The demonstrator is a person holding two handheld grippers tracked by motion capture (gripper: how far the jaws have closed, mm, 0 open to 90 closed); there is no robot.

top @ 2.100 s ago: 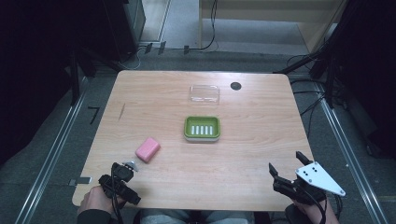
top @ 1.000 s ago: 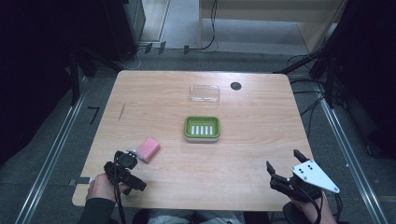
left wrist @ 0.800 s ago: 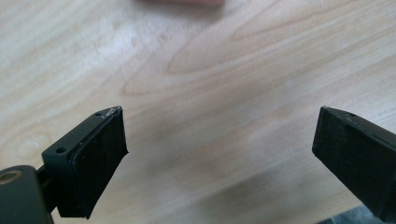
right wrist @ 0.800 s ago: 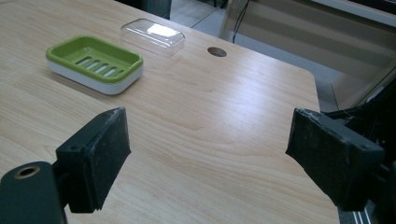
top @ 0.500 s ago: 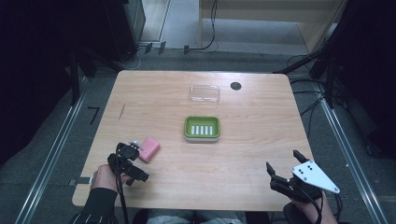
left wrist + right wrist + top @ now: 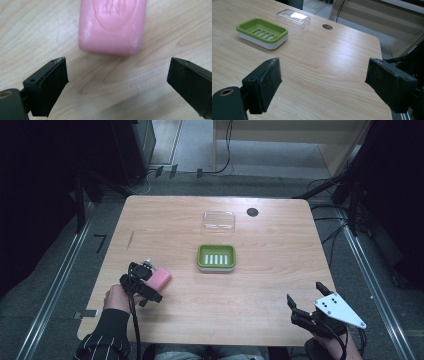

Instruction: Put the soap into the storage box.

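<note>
Since the earlier frames the left gripper (image 6: 148, 282) has come forward from the table's near edge to the pink rounded bar of soap (image 6: 160, 279), its jaws spread and the bar lying just ahead of them on the wooden table (image 6: 280, 250), not yet between them; a grasp looks likely next. The right gripper (image 6: 306, 309) waits near the front edge, jaws spread, empty. The green slotted soap dish (image 6: 216, 257) at centre holds nothing; the clear plastic lid (image 6: 219, 220) lies beyond it

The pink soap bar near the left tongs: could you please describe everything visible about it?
The pink rounded rectangular soap bar looks waxy, with an oval stamped relief on top and pale scuffs. It lies flat on the light wooden table, left of the green dish. The open left tongs are just short of it, not touching.
</note>
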